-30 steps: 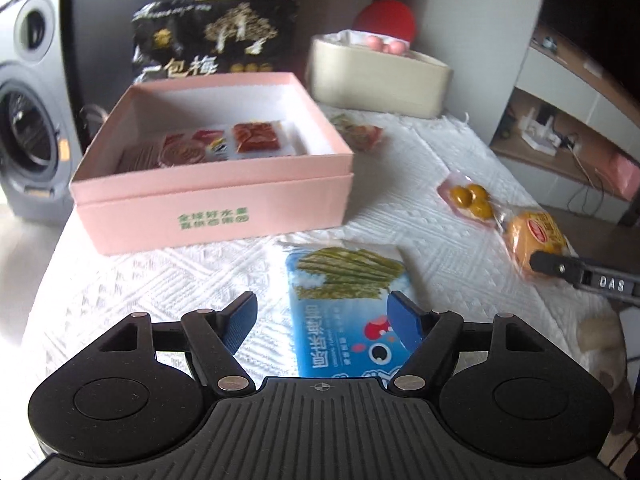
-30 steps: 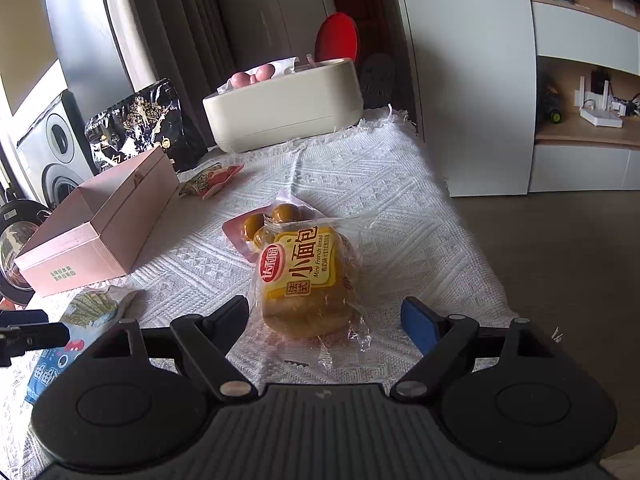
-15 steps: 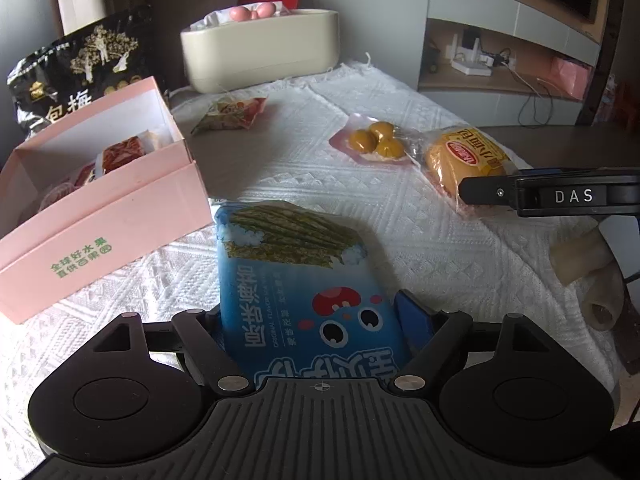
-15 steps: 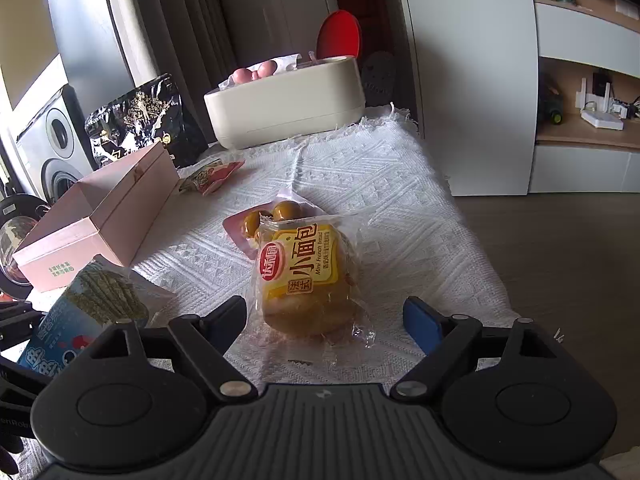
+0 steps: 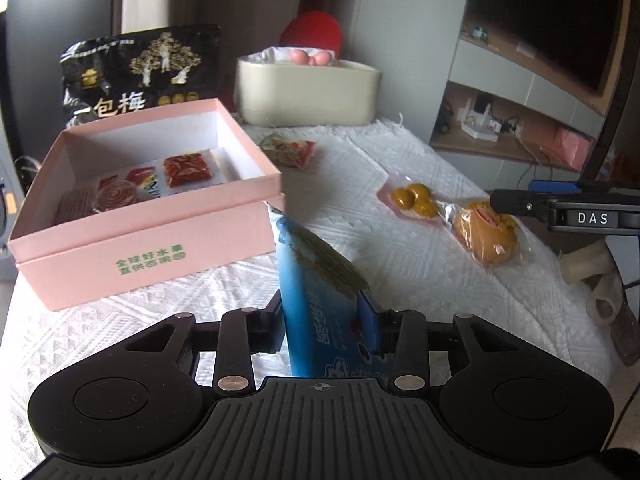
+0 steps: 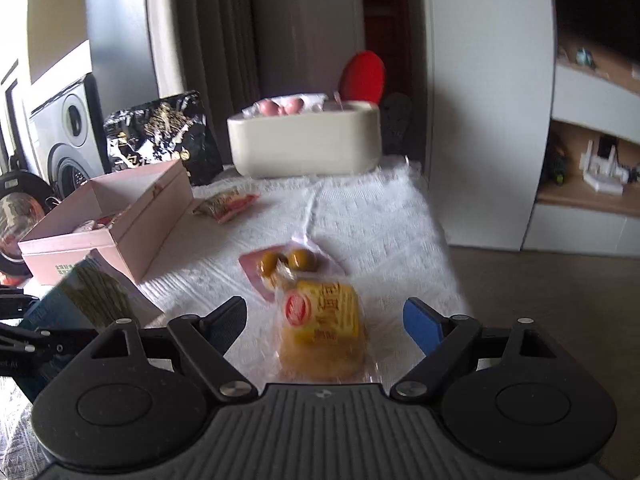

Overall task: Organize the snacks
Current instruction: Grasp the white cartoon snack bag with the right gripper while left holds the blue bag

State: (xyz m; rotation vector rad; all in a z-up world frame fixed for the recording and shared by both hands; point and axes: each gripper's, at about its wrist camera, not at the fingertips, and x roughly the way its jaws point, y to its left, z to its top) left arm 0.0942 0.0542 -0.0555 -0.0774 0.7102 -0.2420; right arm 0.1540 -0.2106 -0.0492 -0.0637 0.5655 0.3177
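A counter (image 5: 400,256) draped in a white textured cloth fills the scene, with a dark television and wooden shelves at the far right. On its far edge sits a cream oval plastic tub (image 5: 306,94) holding pink round items, and left of it leans a black foil snack bag with gold print (image 5: 140,74). Nearer on the left stands an open pink cardboard box (image 5: 144,216) with several small wrapped sweets inside. The left hand-held gripper (image 5: 324,316) is closed on a blue seaweed snack packet (image 5: 316,292), lifted and tilted on edge just beside the box's near right corner. To the right, the right hand-held gripper (image 6: 324,320) hangs wide open, its fingers either side of a clear-wrapped yellow bread bun (image 6: 322,332) lying on the cloth. Touching the bun's far end is a pink pack of three yellow balls (image 6: 286,262). Farther off, near the box, lies a small red-and-green sachet (image 5: 288,150).
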